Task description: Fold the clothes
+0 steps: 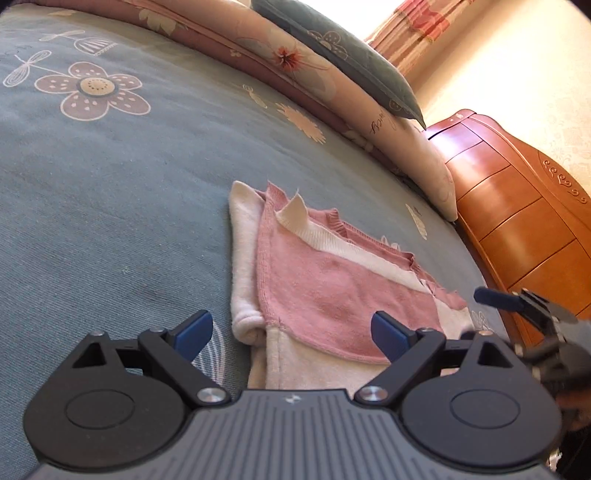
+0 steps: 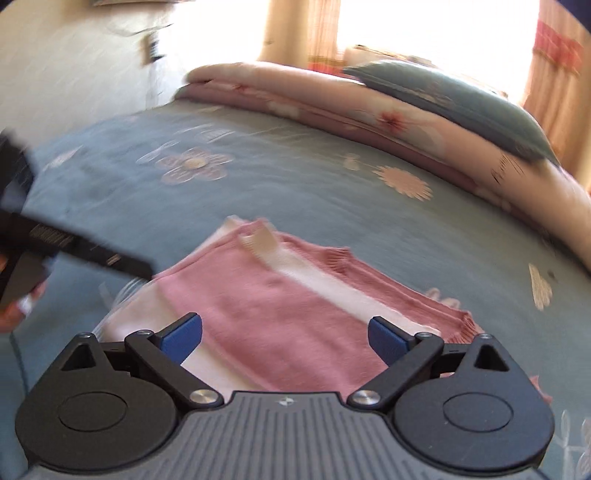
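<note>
A pink and white knit garment (image 1: 325,291) lies folded into a flat stack on the blue-grey flowered bedspread (image 1: 110,177). My left gripper (image 1: 293,334) hovers open just above its near edge, with nothing between the blue pads. The right gripper's blue fingers (image 1: 496,298) reach in from the right in the left wrist view. In the right wrist view the same garment (image 2: 280,317) lies right below my open right gripper (image 2: 284,336), which holds nothing. The left gripper's dark body (image 2: 74,247) crosses the left side there, blurred.
A folded pink flowered quilt (image 1: 295,74) and a blue-grey pillow (image 1: 347,51) lie along the far side of the bed. An orange wooden headboard (image 1: 517,206) stands at the right. A bright curtained window (image 2: 424,26) is behind the bed. A person's hand (image 2: 14,310) shows at the left edge.
</note>
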The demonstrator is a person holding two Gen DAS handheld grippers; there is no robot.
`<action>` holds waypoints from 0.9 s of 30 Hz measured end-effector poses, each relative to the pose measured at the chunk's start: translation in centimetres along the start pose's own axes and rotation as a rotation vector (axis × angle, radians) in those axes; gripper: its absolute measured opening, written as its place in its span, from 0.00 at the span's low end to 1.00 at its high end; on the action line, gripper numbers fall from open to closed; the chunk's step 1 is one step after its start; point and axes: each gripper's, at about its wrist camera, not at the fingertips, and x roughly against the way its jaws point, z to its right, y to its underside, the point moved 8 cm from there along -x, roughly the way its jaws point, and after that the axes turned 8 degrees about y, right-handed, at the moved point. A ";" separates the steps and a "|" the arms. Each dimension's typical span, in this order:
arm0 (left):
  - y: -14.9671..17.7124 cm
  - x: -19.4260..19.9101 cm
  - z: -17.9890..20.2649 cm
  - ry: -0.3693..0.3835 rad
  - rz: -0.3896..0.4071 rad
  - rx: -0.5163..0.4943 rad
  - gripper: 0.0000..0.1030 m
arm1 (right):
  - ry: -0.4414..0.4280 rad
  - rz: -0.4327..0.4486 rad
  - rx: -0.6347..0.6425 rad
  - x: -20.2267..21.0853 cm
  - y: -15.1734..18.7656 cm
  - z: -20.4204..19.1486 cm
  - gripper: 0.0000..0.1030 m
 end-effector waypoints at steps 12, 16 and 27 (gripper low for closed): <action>0.5 1.6 3.0 0.062 -0.065 -0.034 0.91 | 0.107 0.020 0.231 7.3 -0.4 -4.1 0.91; 0.9 0.8 1.4 0.024 -0.098 0.006 0.91 | 0.103 -0.029 0.294 3.4 2.1 -7.5 0.83; 1.2 0.1 0.4 -0.030 -0.097 0.003 0.91 | 0.132 -0.016 0.492 -2.2 6.1 -14.0 0.76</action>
